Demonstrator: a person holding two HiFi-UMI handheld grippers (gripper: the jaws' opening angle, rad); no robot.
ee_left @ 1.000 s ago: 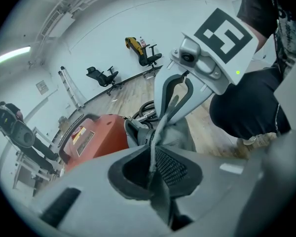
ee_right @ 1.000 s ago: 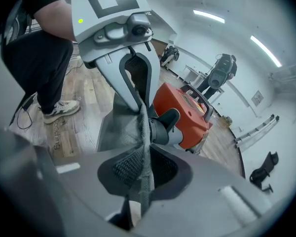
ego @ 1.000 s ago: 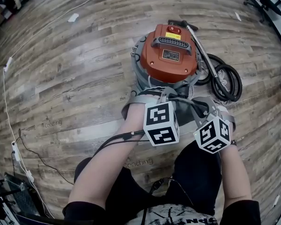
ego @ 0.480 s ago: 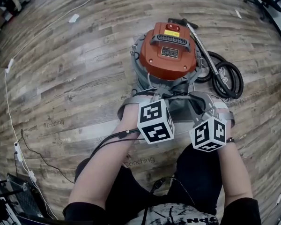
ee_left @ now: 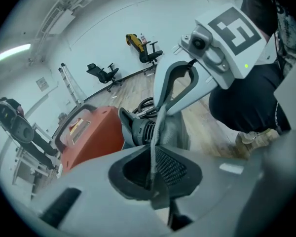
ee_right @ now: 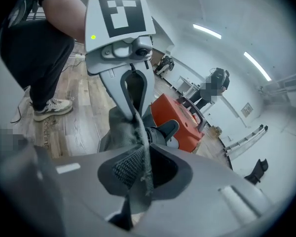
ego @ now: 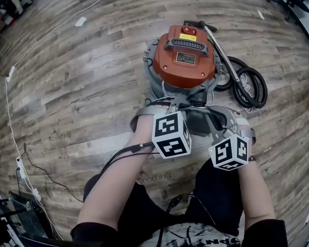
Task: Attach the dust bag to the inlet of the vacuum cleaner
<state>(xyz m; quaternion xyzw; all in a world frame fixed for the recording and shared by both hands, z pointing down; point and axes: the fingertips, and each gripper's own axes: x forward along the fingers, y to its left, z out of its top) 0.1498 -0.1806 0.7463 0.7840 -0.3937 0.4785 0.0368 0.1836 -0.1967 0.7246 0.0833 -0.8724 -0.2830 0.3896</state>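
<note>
The vacuum cleaner [ego: 185,60] has an orange top on a grey drum and stands on the wood floor. Its black ribbed inlet [ee_left: 140,130] points toward me. The grey cloth dust bag [ego: 195,118] hangs in front of the inlet, stretched between both grippers. My left gripper [ego: 171,109] is shut on the bag's left edge [ee_left: 155,142], its jaws having just eased open a little on the cloth. My right gripper [ego: 220,125] is shut on the right edge [ee_right: 138,147], its jaws having just tightened on the cloth. The inlet [ee_right: 163,132] sits just behind the bag's opening.
A black hose [ego: 247,89] and metal wand [ego: 221,53] lie to the right of the vacuum. White cables [ego: 13,138] run along the floor at left. The person's legs and shoe [ee_right: 49,107] are close behind the grippers. Office chairs [ee_left: 103,73] stand far off.
Both grippers keep hold of the bag at the inlet. The right gripper has tipped slightly and its cube sits a little lower in the head view. The left has barely shifted.
</note>
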